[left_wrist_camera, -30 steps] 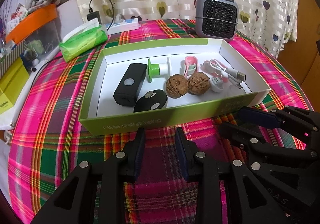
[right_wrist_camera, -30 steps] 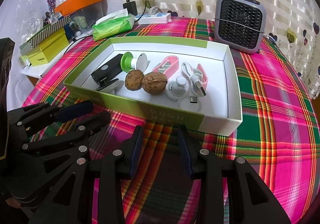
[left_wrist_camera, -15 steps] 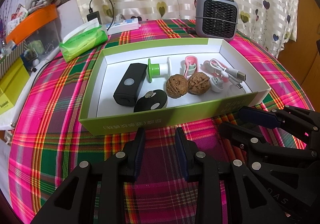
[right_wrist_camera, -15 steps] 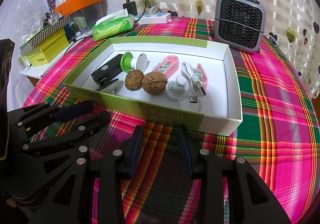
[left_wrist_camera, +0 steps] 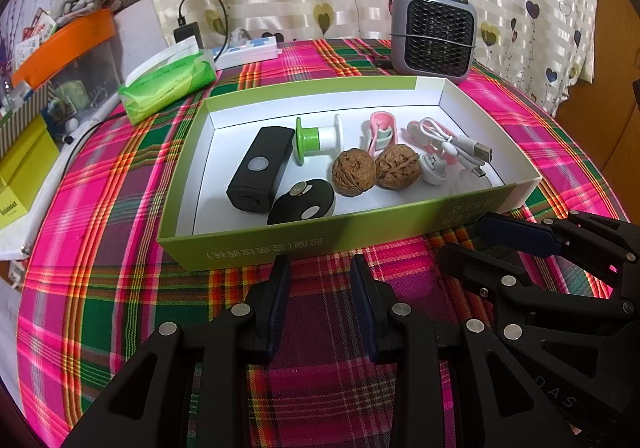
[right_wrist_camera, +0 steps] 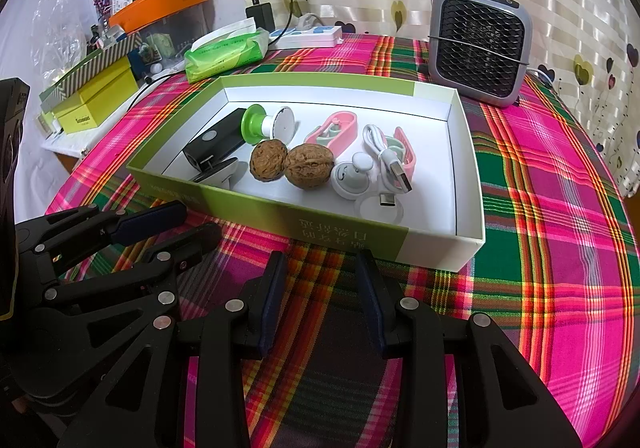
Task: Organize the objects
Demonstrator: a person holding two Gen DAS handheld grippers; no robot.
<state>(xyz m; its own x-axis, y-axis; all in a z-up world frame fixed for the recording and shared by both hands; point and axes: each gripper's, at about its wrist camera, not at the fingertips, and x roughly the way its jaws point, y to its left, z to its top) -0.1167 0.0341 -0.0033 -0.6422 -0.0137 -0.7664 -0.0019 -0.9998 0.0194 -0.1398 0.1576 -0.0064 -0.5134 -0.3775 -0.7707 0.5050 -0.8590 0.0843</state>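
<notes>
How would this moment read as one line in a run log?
left gripper: open, empty | right gripper: open, empty | both short of box | walnuts in box

Both the left gripper (left_wrist_camera: 318, 268) and right gripper (right_wrist_camera: 320, 264) are matte black plastic. Silver screws stud them. Dark blue pads line the jaws.

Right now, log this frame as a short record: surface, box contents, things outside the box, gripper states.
surface: plaid cloth
box: green box, open top
in box: two walnuts touching, black remote, oval fob, green spool, pink clips, white cable, white earbud
outside box: heater, tissue pack, power strip
left gripper: open, empty, short of the box
right gripper: open, empty, short of the box
</notes>
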